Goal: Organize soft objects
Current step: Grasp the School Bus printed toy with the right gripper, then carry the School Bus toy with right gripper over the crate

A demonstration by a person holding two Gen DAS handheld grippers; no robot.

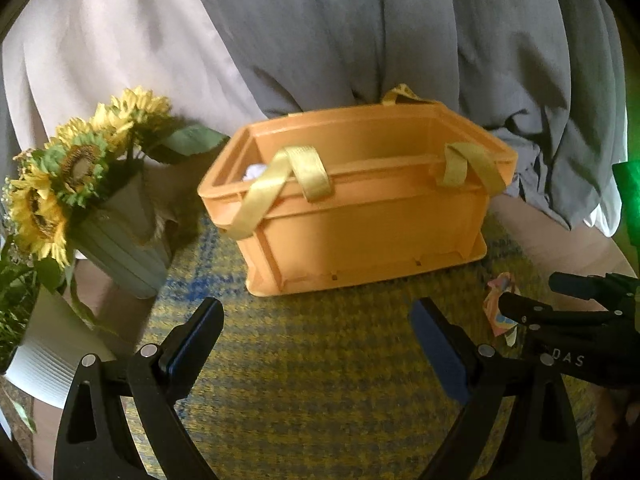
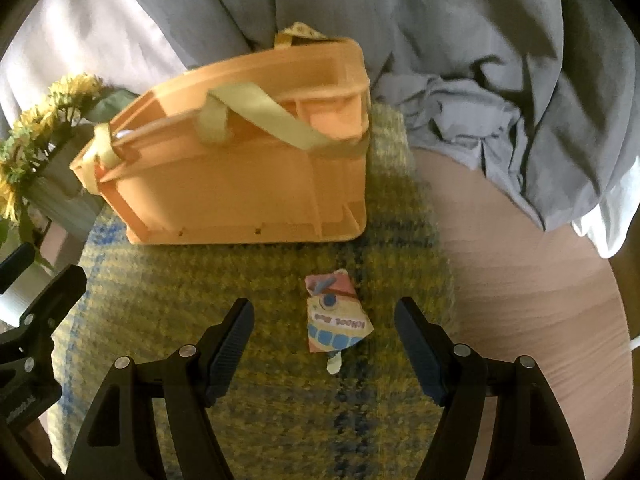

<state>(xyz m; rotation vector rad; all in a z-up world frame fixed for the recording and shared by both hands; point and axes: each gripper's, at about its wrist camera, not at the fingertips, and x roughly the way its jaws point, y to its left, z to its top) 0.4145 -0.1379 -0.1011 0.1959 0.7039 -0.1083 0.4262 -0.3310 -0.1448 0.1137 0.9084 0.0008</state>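
We see a small soft fabric toy shaped like a school bus, cream w/ pink top and blue windows point(image 2: 338, 316), lying flat on the yellow-and-blue woven mat point(image 2: 280, 400) that covers part of the round pale wood tabletop point(image 2: 540, 300). Its long axis runs roughly away from the right camera, tilted a bit; pink end points toward the orange plastic crate w/ yellow ribbon handles point(image 2: 240, 184), blue-window end and a small tag point back at us. Lettering on it reads upside down from the right wrist view.

Our right hand-held gripper point(image 2: 324, 344) is spread wide, holding nothing; the toy sits between its two fingers, nearer the right one, touching neither as far as we can tell.

Our left hand-held gripper point(image 1: 316, 344) is also wide open and empty, above bare mat in front of the crate point(image 1: 360, 216). Something white point(image 1: 256, 171) shows inside the crate's left end; can't tell what.

Left of the crate: yellow artificial sunflowers point(image 1: 72, 168) in a ribbed pale green vase point(image 1: 124, 252). Grey and beige draped cloth point(image 1: 360, 32) behind.
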